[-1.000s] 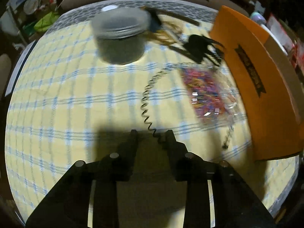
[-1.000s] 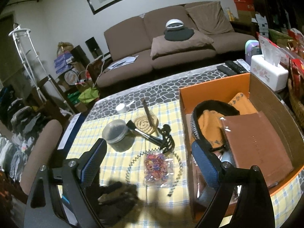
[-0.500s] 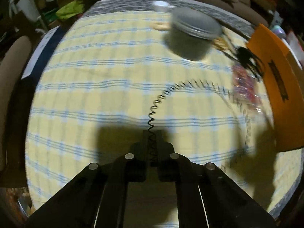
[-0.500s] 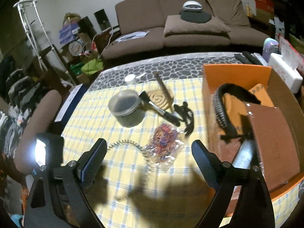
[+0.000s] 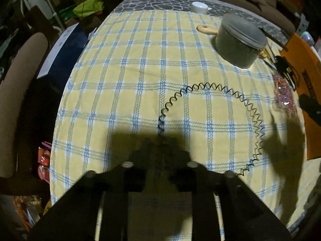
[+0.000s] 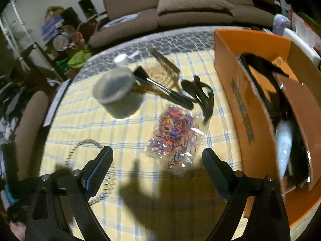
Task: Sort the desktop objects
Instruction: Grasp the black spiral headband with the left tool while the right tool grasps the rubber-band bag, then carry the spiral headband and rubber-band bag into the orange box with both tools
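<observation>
On the yellow-and-blue checked cloth (image 5: 140, 64) we list the following.

Spiral band (image 5: 210, 86): a thin black coil lying in a wide arc on the cloth. One end runs down between the tips of our left gripper (image 5: 160, 144); the other curls round to the right and ends beside that gripper's frame. The left jaws are opening, a narrow gap between them, with the coil's end in that gap. The tips sit in their own shadow, so we cannot tell whether the pads touch the coil.

Right gripper (image 6: 158, 158): jaws spread wide, holding nothing, poised above the cloth. Its left finger (image 6: 100, 168) stands over part of the coil; the bag lies just beyond the gap.

Bag (image 6: 174, 134): clear plastic, filled with small coloured elastic bands, flat on the cloth between the coil and the box.

Jar (image 6: 118, 92): round, grey-lidded, dark contents, upright, behind the coil's arc.

Brush (image 6: 164, 88): black handle, lying slantwise, its bristle end next to the jar.

Clip (image 6: 202, 96): black hair claw, just behind the bag, touching the brush handle's end.

Box (image 6: 236, 76): orange cardboard, open-topped, at the right of the cloth, with a black band, a brown pouch and a pale item inside.

White cap (image 5: 199, 7): at the cloth's far edge.
</observation>
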The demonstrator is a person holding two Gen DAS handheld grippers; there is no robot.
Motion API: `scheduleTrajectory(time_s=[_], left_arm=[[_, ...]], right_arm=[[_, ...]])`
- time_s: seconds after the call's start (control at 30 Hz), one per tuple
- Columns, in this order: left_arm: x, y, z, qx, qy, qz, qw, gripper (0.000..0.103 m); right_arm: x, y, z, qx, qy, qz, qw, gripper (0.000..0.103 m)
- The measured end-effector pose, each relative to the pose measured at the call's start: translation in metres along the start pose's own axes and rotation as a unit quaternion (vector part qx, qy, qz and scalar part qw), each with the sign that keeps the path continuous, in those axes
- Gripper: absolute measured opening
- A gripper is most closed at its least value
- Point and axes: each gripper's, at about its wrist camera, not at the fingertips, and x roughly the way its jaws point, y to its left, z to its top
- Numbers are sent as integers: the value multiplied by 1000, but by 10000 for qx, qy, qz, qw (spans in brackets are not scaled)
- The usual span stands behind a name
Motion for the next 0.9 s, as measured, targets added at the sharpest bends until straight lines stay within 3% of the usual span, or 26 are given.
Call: scheduleTrajectory(time_s=[0.27,0.33,0.4,0.47,0.53,0.6,0.7,0.9], left_arm=[[9,-2,10,41,-45,21,10000,26],[9,0,11,8,-60,-39,10000,23],[9,1,11,-31,-83,-96,9999,11],[9,2,12,-99,-86,-147,9998,8],[8,4,13,-226,-91,-244,9994,7],[6,9,14,-468,-94,-556,9973,6],[-5,18,17,-931,-140,-1355,9863,6],[-34,18,22,-1288,-366,-2183,9666,6]], right_arm=[[33,-12,2,72,-14,-456,9989,92],[41,-16,1,39,82,-470,9989,83],[45,-18,1,-84,8,-568,9983,75],[42,-18,2,-182,-4,-572,9982,60],[37,-18,2,-211,-5,-379,9991,38],[34,-17,2,-249,27,-292,9993,32],[25,-16,4,-250,60,21,9997,27],[-21,-10,12,-325,-305,622,9971,27]])
